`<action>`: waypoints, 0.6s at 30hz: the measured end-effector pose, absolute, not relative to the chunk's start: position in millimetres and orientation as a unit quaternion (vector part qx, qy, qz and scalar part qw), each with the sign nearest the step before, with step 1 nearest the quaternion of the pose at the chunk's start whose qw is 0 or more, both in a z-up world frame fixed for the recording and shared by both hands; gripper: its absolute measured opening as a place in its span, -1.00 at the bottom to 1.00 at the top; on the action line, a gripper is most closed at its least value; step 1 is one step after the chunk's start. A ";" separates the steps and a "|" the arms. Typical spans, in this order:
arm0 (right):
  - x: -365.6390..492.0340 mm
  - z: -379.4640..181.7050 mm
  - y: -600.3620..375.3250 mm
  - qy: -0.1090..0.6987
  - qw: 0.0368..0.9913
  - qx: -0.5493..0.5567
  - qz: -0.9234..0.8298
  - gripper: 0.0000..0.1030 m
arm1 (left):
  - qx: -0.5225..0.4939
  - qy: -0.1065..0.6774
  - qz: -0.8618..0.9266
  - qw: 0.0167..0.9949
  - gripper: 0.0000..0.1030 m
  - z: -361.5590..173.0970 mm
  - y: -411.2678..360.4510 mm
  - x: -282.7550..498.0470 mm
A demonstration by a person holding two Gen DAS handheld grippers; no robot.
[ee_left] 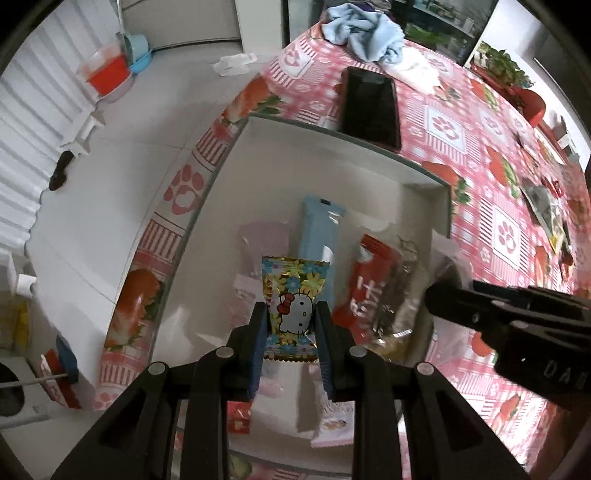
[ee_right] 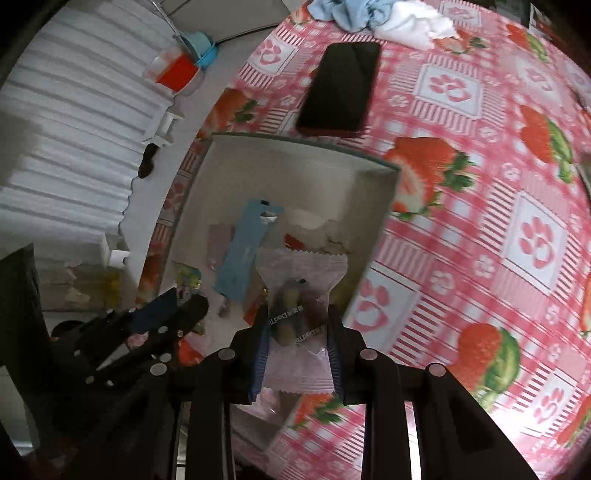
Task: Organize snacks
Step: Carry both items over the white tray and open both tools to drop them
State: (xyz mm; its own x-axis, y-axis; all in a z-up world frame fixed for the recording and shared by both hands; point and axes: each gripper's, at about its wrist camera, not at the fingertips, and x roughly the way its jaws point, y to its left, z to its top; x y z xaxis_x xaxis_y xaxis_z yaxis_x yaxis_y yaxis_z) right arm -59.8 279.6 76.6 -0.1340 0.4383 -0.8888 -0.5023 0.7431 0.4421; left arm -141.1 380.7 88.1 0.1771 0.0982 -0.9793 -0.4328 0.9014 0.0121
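Observation:
My left gripper (ee_left: 291, 314) is shut on a Hello Kitty snack packet (ee_left: 293, 314) and holds it above a white box (ee_left: 325, 129) on the table. Inside the box lie a light blue packet (ee_left: 320, 232), a red packet (ee_left: 365, 280) and a pinkish packet (ee_left: 262, 236). My right gripper (ee_right: 299, 317) is shut on a pale pink snack packet (ee_right: 301, 325) over the same box (ee_right: 295, 142), near its right wall. The right gripper also shows in the left wrist view (ee_left: 491, 306), and the left gripper shows at the left of the right wrist view (ee_right: 177, 306).
A black phone (ee_left: 371, 105) lies on the pink strawberry tablecloth (ee_right: 480, 184) just beyond the box. A blue and white cloth (ee_left: 364, 31) sits at the far table edge. More packets (ee_left: 543, 210) lie at the right. The floor with a red tub (ee_left: 107, 74) is to the left.

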 end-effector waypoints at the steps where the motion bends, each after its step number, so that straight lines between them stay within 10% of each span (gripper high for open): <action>1: -58.9 74.6 283.7 0.664 0.656 -0.025 0.358 -0.41 | -0.135 0.617 0.177 0.755 -0.45 87.1 382.5 -139.6; 7: -61.0 73.7 301.4 0.662 0.655 -0.049 0.361 -0.39 | -0.123 0.610 0.185 0.761 0.52 86.4 389.5 -138.3; 10: -59.7 74.1 302.6 0.661 0.660 -0.056 0.353 0.21 | -0.130 0.613 0.180 0.759 0.60 85.7 391.8 -141.5; 14: -59.2 75.3 303.2 0.657 0.665 -0.064 0.348 0.31 | -0.126 0.623 0.181 0.751 0.63 80.7 393.3 -141.0; 18: -60.1 77.1 302.5 0.650 0.676 -0.080 0.338 0.93 | -0.117 0.622 0.184 0.752 0.73 81.0 391.9 -140.9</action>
State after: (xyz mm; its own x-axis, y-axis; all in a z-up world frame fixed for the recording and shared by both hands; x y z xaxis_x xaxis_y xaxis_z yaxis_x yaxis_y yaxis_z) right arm -60.1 302.5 77.1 -0.0734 0.3532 -0.9326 -0.5610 0.7585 0.3315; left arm -140.9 391.9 81.0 0.1591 0.1309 -0.9785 -0.4222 0.9050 0.0525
